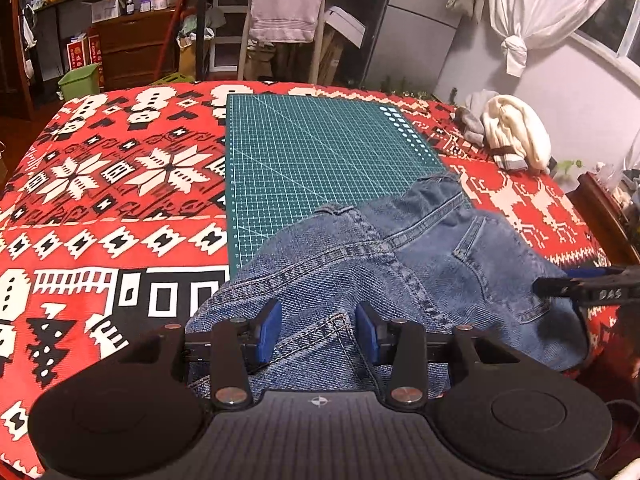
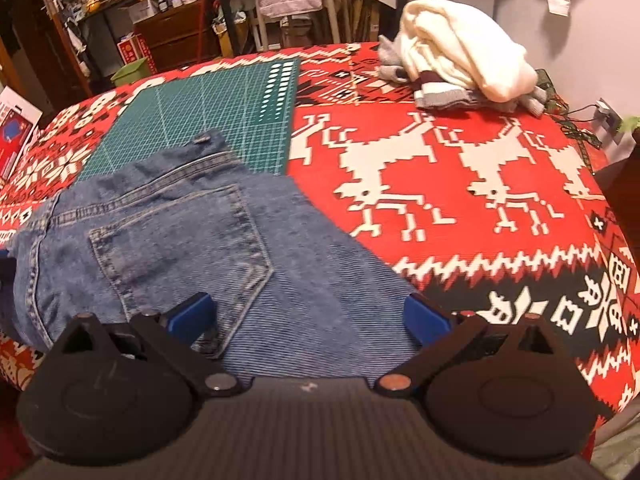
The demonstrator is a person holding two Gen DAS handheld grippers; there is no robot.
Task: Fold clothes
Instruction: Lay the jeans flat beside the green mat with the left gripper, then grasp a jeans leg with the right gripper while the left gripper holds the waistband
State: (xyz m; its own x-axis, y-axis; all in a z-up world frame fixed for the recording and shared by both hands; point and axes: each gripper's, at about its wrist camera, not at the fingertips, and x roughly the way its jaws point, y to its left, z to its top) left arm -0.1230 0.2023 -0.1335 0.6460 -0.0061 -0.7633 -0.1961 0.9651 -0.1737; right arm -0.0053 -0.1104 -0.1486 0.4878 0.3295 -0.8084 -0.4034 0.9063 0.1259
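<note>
Warm dim indoor light; strong fisheye bending at edges; slight motion blur.

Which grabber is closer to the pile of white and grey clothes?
Right. The right gripper is over the jeans, on the side of the clothes pile; the left gripper is farther from that pile.

blue jeans (image 2: 208, 240) lie back pocket up, partly over a green cutting mat (image 2: 224, 116) on a red patterned blanket (image 2: 460, 200). the right gripper (image 2: 310, 316) hovers spread wide above the denim. a heap of clothes (image 2: 460, 64) sits far right.
</note>
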